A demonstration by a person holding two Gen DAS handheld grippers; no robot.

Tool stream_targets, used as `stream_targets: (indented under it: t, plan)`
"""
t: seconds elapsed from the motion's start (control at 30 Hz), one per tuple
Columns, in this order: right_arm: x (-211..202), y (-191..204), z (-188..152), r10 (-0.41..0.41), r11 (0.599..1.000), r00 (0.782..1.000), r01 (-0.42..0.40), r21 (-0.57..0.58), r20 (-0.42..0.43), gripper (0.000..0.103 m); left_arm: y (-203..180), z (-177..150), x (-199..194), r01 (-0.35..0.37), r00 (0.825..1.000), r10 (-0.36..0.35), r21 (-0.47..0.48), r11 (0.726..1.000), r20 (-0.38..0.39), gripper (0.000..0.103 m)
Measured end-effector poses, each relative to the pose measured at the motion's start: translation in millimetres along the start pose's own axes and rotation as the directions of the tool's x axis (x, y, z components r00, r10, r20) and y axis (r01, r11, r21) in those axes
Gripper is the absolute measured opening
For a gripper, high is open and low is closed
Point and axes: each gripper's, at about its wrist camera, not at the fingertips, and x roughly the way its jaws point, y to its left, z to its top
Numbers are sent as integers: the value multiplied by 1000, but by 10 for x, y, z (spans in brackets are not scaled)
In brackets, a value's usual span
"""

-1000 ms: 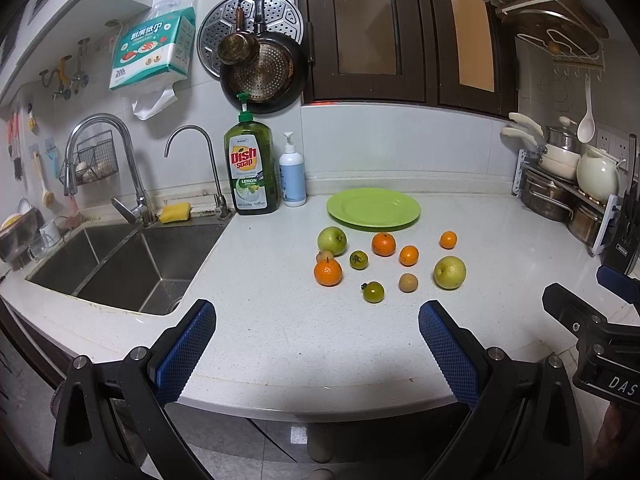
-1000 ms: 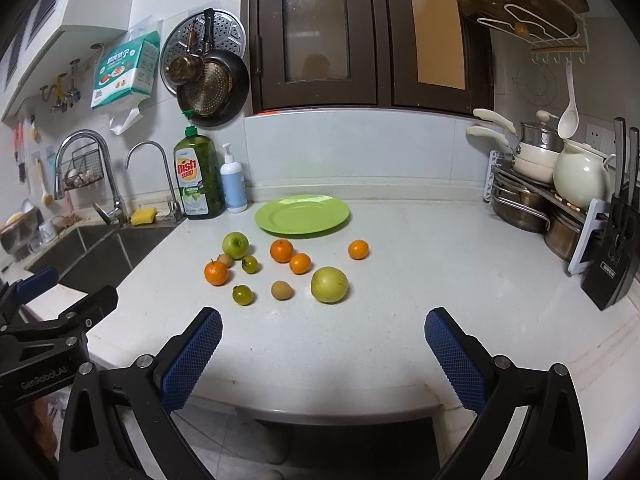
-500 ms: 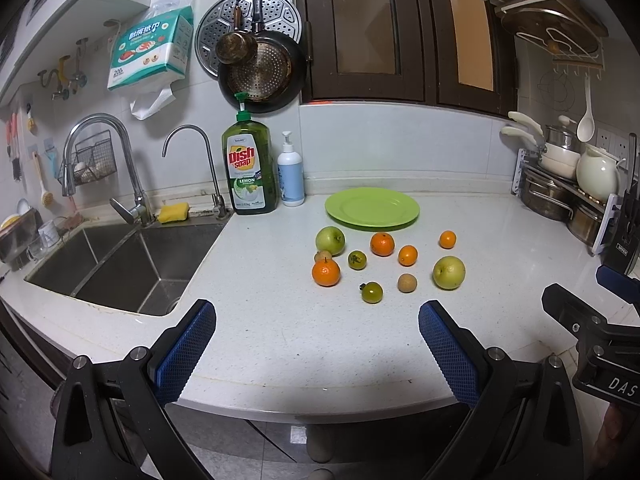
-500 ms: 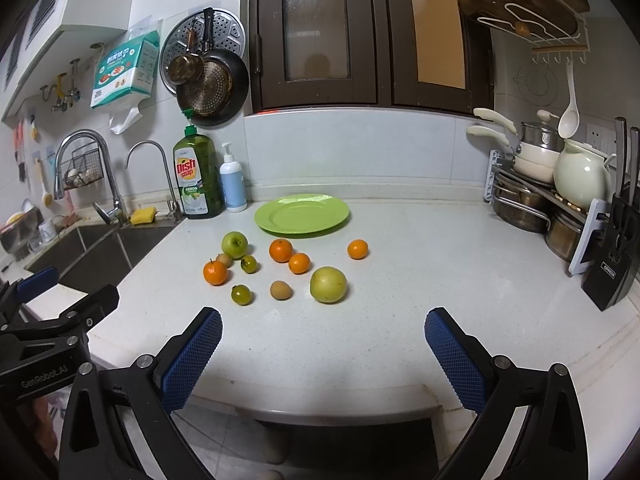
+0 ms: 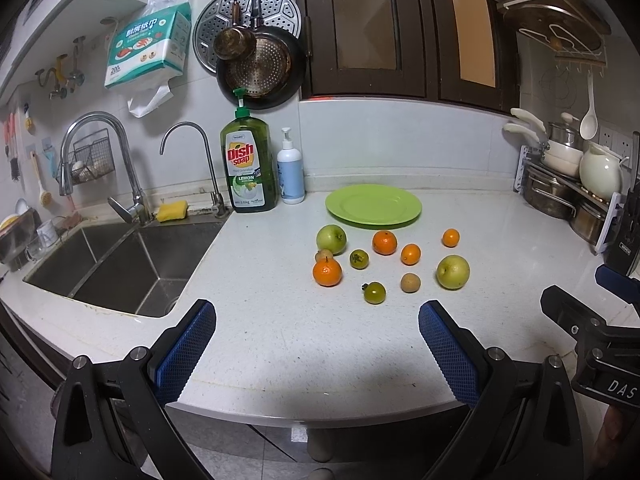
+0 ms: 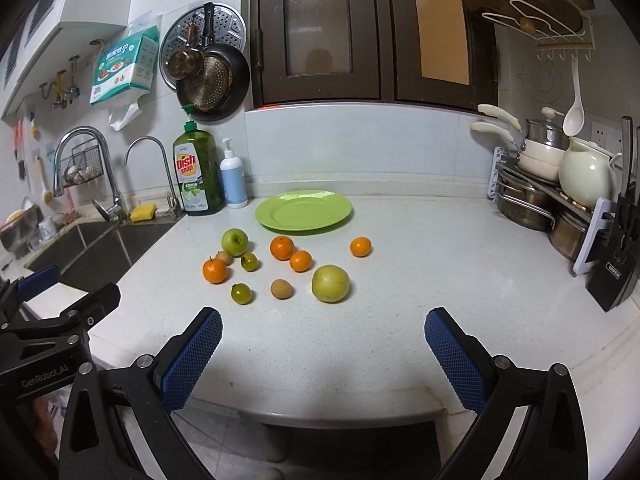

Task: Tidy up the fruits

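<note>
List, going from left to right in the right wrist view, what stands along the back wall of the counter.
Yellow sponge → green dish soap bottle → white-and-blue pump bottle → green plate → rack of pots → cream teapot → black knife block.

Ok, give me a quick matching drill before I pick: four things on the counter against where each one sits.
Things:
1. green plate
2. dish soap bottle
3. yellow sponge
4. knife block

Places:
A. by the sink's back edge
B. far right of the counter
C. just behind the fruits
D. at the wall, left of the white pump bottle

Pairs: 1-C, 2-D, 3-A, 4-B
</note>
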Motion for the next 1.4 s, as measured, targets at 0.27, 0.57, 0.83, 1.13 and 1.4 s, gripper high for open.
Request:
stream_targets:
  t: [0.27, 0.57, 0.83, 1.13, 1.4]
  plan:
    - [140, 34, 53, 5, 1000, 1000, -5, -5, -20, 102, 2, 45, 205, 26, 1000, -26, 23, 999, -13, 103]
    - [549, 184, 162, 29, 999, 998, -30, -14, -61, 99, 75, 165, 660, 103, 994, -100, 103, 989, -33, 94]
    - [1085, 445, 184, 55, 997, 986, -64, -50, -158, 74, 76, 201, 1131, 260, 965, -245, 259, 930, -90, 79]
    - [1570, 575, 150, 55, 997, 961, -66, -32, -270, 56, -6, 164, 1566, 426, 904, -383, 327, 844, -189, 64]
    - [1936, 508, 134, 118, 989, 935, -141, -44, -334, 46, -147, 60, 1888, 486, 866, -411, 280, 828, -285, 50]
